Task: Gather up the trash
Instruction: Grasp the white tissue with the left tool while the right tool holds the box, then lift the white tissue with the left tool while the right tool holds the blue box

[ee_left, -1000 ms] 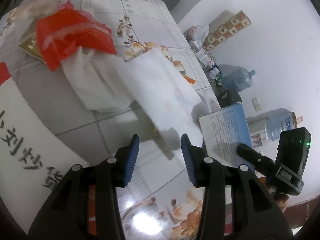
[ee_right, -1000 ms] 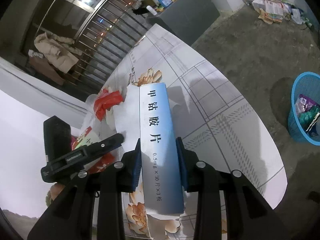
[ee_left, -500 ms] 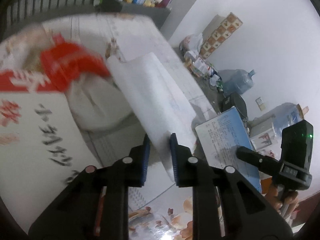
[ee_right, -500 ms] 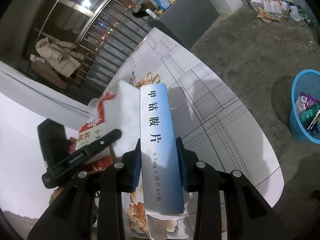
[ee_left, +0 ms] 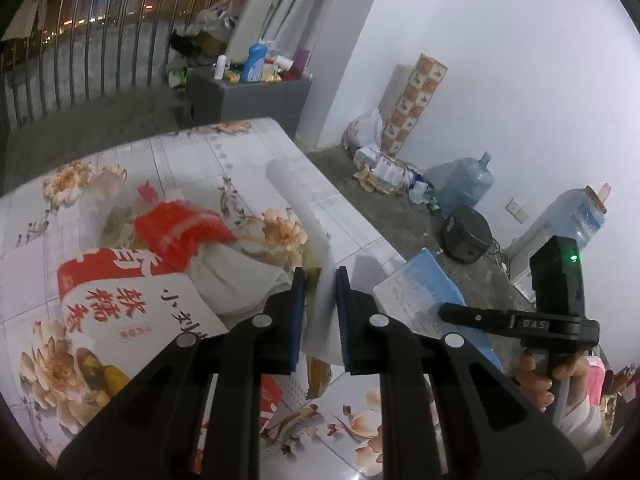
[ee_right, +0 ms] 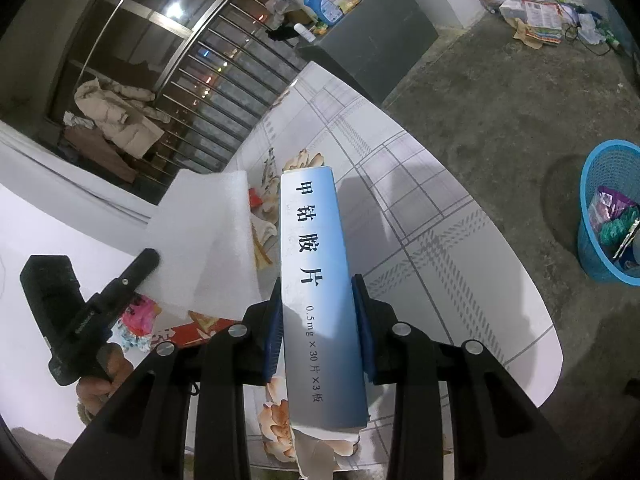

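Left tool (ee_left: 320, 312), jaws just closing, clamped the foam sheet (ee_left: 298, 204), now lifted off the surface (ee_left: 360, 224); right tool (ee_right: 318, 320) gripped the blue box (ee_right: 316, 280). Both pieces appeared ready for the basket (ee_right: 600, 248), right of frame.

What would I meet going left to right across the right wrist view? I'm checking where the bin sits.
Left gripper → white foam sheet → blue medicine box in the right gripper → bare tabletop → blue trash basket on the floor.

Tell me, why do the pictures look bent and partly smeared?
Both wrist views are fisheye, with dark corners and curved edges. Left wrist view: the white foam sheet is smeared near the left gripper. Right wrist view: the blue box in the right gripper is sharp.
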